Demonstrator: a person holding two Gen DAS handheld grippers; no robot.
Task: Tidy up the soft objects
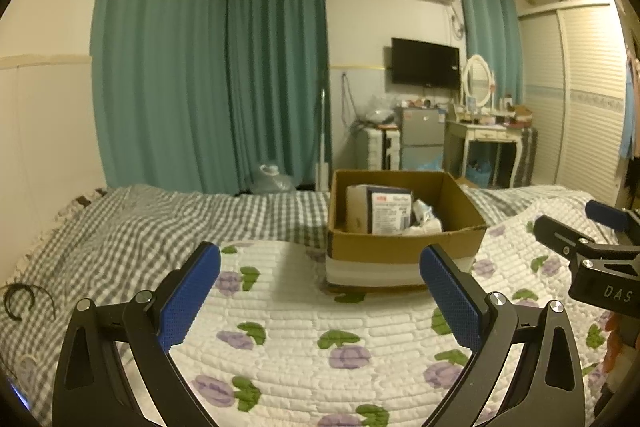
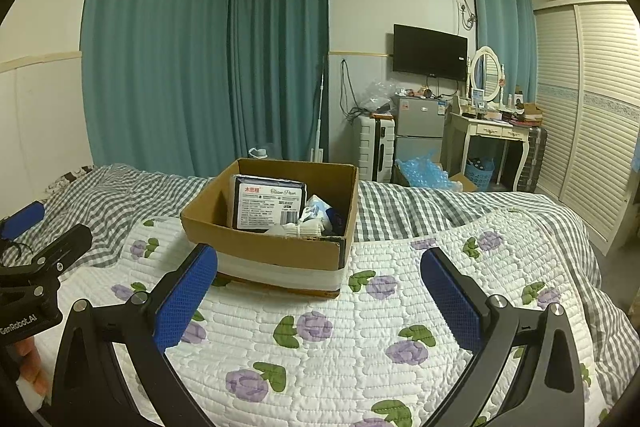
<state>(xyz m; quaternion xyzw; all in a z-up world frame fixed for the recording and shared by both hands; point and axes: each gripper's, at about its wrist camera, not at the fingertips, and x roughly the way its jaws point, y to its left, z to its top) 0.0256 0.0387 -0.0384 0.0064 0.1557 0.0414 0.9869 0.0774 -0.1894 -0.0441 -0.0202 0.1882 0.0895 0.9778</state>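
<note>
Level over the quilt [image 2: 340, 347] side by side, left hand-held gripper [image 1: 320, 299] and right hand-held gripper [image 2: 319, 301] both spread and empty, box [image 2: 276, 247] of soft packs at 12 o'clock.

tissue pack [image 2: 267, 205] upright in cardboard box [image 2: 272, 247]

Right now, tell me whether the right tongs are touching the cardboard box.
Apart. In the right wrist view the open right tongs hover over the floral quilt, with quilt visible between their fingertips and the cardboard box.
</note>
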